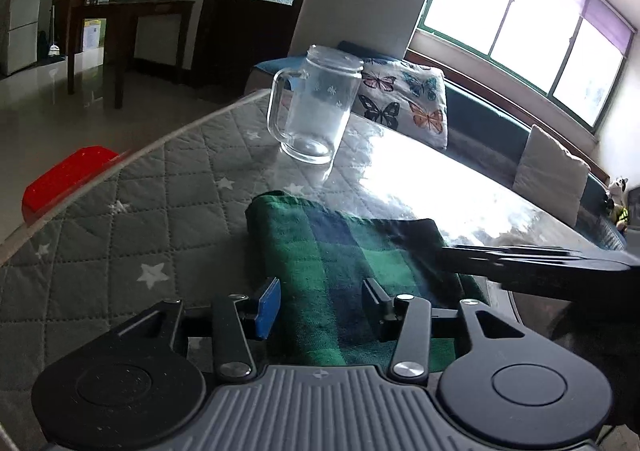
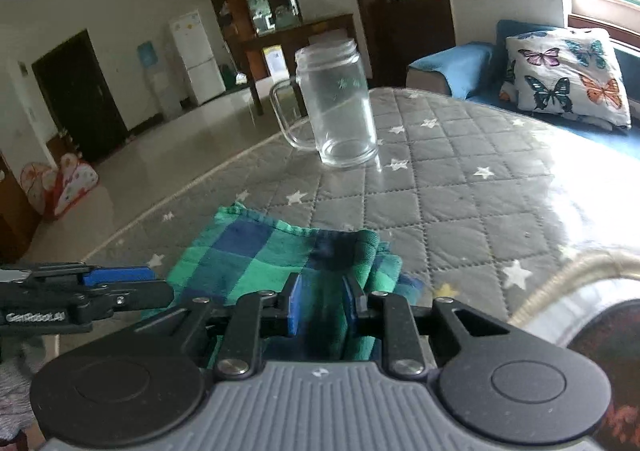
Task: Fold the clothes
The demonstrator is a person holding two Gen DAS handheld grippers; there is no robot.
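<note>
A green and blue checked cloth (image 1: 352, 251) lies folded on the grey quilted table cover (image 1: 160, 211). My left gripper (image 1: 320, 307) is open, its jaws wide apart over the cloth's near edge, with cloth between them. My right gripper (image 2: 320, 305) is also over the cloth (image 2: 256, 247), its blue pads (image 2: 295, 305) standing partly apart with a raised fold of cloth between them; the pads do not press it. The right gripper's arm shows in the left wrist view (image 1: 540, 263), and the left gripper shows at the left of the right wrist view (image 2: 116, 283).
An empty glass mug (image 1: 316, 107) with a handle stands on the table beyond the cloth, also in the right wrist view (image 2: 340, 107). A red stool (image 1: 64, 179) sits past the table's left edge. A sofa with a butterfly cushion (image 1: 404, 99) runs behind the table.
</note>
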